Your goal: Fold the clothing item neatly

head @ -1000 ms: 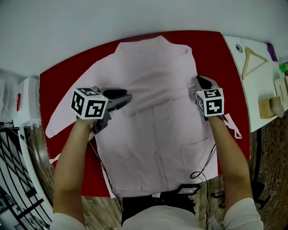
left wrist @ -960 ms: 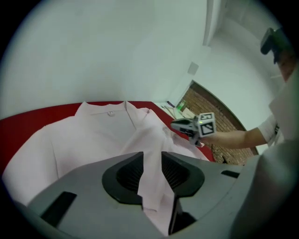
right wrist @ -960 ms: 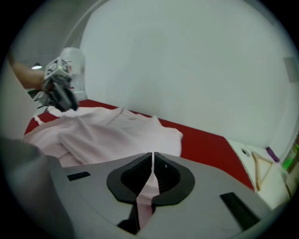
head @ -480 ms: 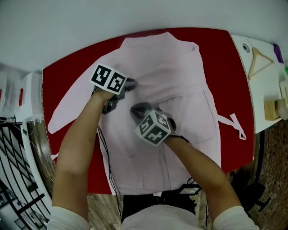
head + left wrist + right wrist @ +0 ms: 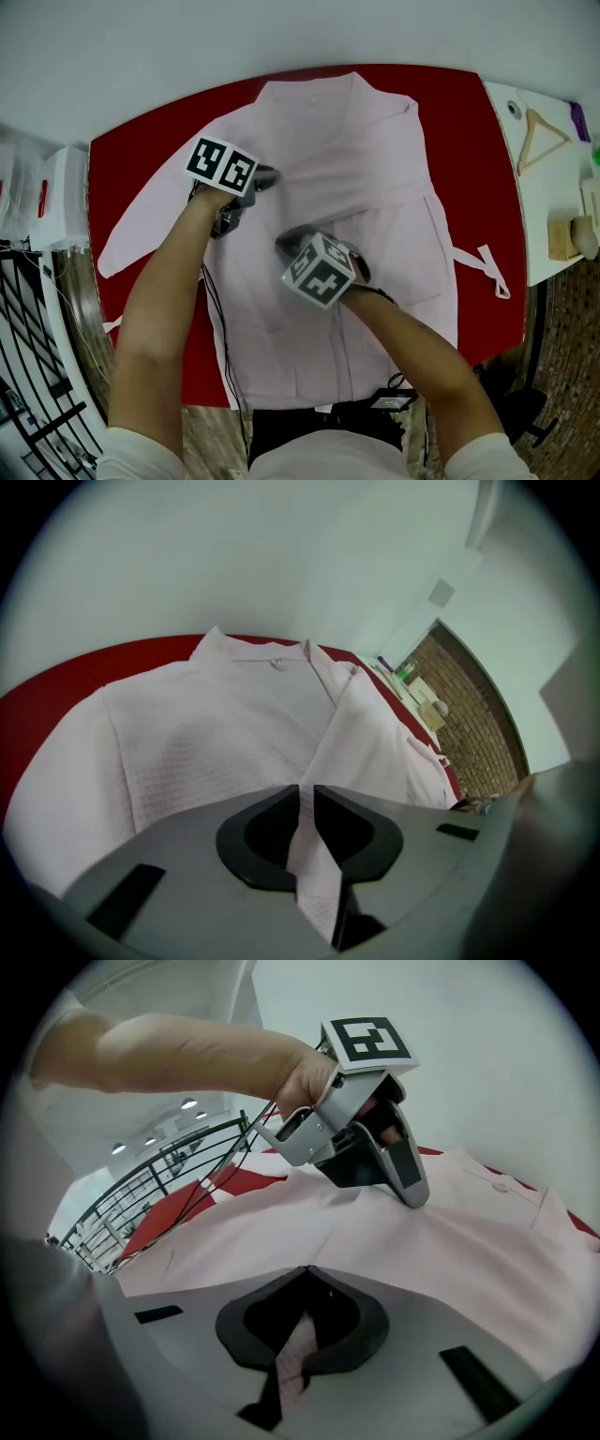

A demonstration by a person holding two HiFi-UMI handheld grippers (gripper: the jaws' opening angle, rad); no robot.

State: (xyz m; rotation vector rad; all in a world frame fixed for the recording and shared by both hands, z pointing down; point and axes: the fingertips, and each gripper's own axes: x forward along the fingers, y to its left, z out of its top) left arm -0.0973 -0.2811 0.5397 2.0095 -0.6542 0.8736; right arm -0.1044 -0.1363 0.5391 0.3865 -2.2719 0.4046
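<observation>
Pinching pink robe [image 5: 356, 150] on red table [image 5: 469, 122]: left gripper [image 5: 307, 799], jaws just closing, clamps raised fold; right gripper [image 5: 305, 1274] clenched on fabric nearer table's front. Light, limp cloth; hold at edges.

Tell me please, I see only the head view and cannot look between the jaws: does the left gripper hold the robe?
Observer: Yes. In the left gripper view, the left gripper has a raised fold of the pink robe pinched between its jaws, which have just been closing.
Operator: And the right gripper?
Observer: The right gripper is shut on a thin strip of the same robe. Its own view shows the cloth running back between the closed jaws.
</observation>
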